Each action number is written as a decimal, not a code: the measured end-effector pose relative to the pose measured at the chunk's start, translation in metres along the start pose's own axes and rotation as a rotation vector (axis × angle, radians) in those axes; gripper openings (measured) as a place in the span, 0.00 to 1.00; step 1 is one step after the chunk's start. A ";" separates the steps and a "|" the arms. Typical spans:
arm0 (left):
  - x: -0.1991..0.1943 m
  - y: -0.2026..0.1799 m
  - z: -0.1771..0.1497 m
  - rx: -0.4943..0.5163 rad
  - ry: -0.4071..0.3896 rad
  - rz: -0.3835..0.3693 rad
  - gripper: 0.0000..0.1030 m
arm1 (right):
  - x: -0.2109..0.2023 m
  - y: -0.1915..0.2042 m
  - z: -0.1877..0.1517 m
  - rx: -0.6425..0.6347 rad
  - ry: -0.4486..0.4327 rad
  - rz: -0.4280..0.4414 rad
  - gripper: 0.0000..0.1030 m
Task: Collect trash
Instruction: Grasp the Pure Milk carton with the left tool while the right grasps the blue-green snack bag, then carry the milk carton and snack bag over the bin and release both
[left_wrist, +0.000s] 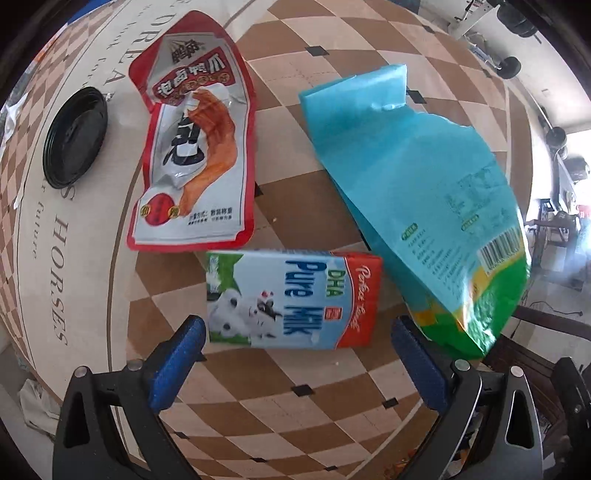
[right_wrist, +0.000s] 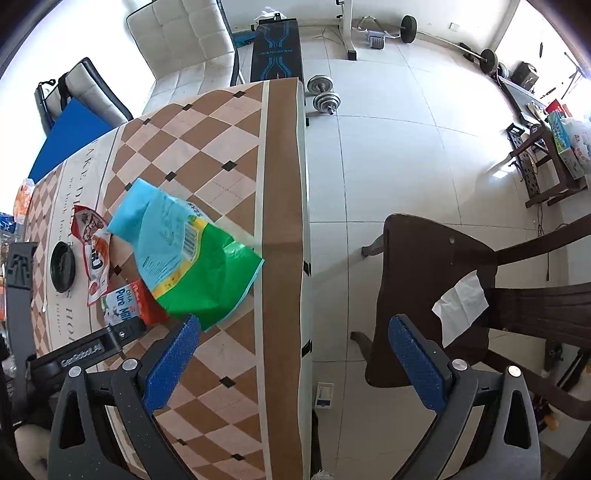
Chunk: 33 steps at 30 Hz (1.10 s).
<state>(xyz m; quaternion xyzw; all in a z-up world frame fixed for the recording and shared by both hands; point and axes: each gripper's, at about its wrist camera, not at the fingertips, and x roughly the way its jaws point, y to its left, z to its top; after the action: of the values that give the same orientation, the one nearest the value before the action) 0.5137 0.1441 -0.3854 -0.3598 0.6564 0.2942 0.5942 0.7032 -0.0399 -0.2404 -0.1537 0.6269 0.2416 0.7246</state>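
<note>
The left tool (left_wrist: 297, 349) hung with its blue-padded fingers (left_wrist: 177, 365) spread wide, gripping nothing, just above the checkered brown-and-cream worktop (left_wrist: 258, 406). Between and just beyond its fingertips lay a small blue, white and red "Pure Milk" carton (left_wrist: 291, 299), flat on its side. Just beside the carton's red end, the green bottom of a large crumpled blue-and-green plastic snack bag (left_wrist: 424, 206) came down close to the tool's right finger; whether they touched could not be told. Farther out lay a flat red-and-white foil snack pouch (left_wrist: 195, 147), and well to its left a round black plastic lid (left_wrist: 74, 136).

The right tool (right_wrist: 293, 352) was likewise wide apart and empty, held over the worktop's edge (right_wrist: 280, 258). Its left finger sat near the green corner of the snack bag (right_wrist: 207, 277). Its right finger hung over a dark brown wooden chair (right_wrist: 424, 288) that carried a crumpled white tissue (right_wrist: 461, 306), off the worktop above the white tiled floor (right_wrist: 388, 166).
</note>
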 end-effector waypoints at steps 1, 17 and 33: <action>0.001 -0.001 0.000 0.011 -0.007 0.001 0.88 | 0.002 0.000 -0.001 -0.001 0.003 0.006 1.00; -0.014 0.110 -0.068 -0.135 -0.081 0.099 0.86 | 0.062 0.158 0.038 -0.622 0.095 -0.045 1.00; -0.046 0.099 -0.061 -0.116 -0.135 0.094 0.86 | 0.107 0.183 0.044 -0.604 0.167 -0.140 0.82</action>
<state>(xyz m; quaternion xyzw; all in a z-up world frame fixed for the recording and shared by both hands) 0.3993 0.1565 -0.3370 -0.3417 0.6130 0.3827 0.6008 0.6505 0.1531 -0.3234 -0.4239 0.5721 0.3527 0.6071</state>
